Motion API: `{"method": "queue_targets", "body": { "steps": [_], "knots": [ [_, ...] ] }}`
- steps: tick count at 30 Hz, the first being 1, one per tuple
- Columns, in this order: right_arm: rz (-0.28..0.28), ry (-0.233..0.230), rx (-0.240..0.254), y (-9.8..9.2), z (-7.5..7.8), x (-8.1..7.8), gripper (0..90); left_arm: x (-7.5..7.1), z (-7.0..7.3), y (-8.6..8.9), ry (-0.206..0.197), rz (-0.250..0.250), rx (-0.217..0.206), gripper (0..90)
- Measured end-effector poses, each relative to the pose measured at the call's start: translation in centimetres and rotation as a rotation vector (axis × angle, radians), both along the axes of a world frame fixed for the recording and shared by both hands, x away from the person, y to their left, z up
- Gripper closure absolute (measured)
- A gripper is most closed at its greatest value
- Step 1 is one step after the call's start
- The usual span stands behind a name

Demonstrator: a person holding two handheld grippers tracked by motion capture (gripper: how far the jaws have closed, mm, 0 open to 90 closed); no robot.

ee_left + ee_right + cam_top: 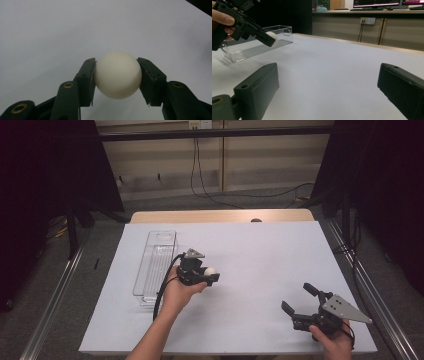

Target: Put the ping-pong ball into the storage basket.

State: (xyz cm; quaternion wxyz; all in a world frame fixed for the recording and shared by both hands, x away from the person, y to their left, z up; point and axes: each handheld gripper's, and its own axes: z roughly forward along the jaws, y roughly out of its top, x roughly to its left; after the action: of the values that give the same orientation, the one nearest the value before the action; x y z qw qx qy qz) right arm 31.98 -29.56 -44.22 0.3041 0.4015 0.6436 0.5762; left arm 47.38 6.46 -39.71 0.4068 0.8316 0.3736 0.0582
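A cream-white ball (117,74) is clamped between the two black jaws of my left gripper (117,75), held above the white table cover. In the high view that gripper (210,274) sits just right of a clear plastic bin (156,265), with the ball (209,270) at its tip. The right gripper view shows the ball (273,37) lifted in front of the bin (257,46). My right gripper (299,299) rests low near the table's front right, jaws spread wide with nothing between them; its fingers (257,87) frame bare table.
The white cover (250,255) spans the table, with a wooden strip (220,216) at its far edge. Metal rails (55,295) run along both sides. Cables (200,180) hang at the back wall, and dark curtains stand on either side.
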Motion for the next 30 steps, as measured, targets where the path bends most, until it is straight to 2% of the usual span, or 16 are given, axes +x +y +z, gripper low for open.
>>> {"method": "queue_targets", "body": {
  "steps": [8, 11, 13, 14, 18, 28, 30],
  "knots": [
    [0.001, 0.000, -0.001, -0.01, 0.00, 0.02, 3.3, 0.06, 0.33, 0.28, 0.001, -0.003, 0.010, 51.3],
    [0.008, -0.002, -0.008, -0.06, -0.03, 0.03, 3.3, 0.12, 0.35, 0.34, 0.000, -0.010, 0.005, 51.3],
    [0.005, 0.000, -0.004, -0.03, -0.01, 0.02, 3.3, 0.00, 0.32, 0.18, 0.001, 0.014, -0.014, 51.3],
    [0.004, 0.000, -0.004, -0.03, -0.01, 0.02, 3.3, 0.02, 0.42, 0.26, 0.004, 0.006, 0.002, 51.3],
    [0.000, -0.001, -0.002, -0.02, 0.01, 0.02, 3.3, 0.04, 0.44, 0.25, -0.009, 0.009, -0.008, 51.3],
    [0.000, -0.003, -0.003, -0.05, 0.02, 0.04, 3.3, 0.13, 0.73, 0.63, -0.004, 0.007, 0.000, 51.3],
    [0.001, -0.003, -0.003, -0.03, 0.01, 0.04, 3.3, 0.18, 0.70, 0.67, -0.013, 0.005, -0.006, 51.3]
  ]
}}
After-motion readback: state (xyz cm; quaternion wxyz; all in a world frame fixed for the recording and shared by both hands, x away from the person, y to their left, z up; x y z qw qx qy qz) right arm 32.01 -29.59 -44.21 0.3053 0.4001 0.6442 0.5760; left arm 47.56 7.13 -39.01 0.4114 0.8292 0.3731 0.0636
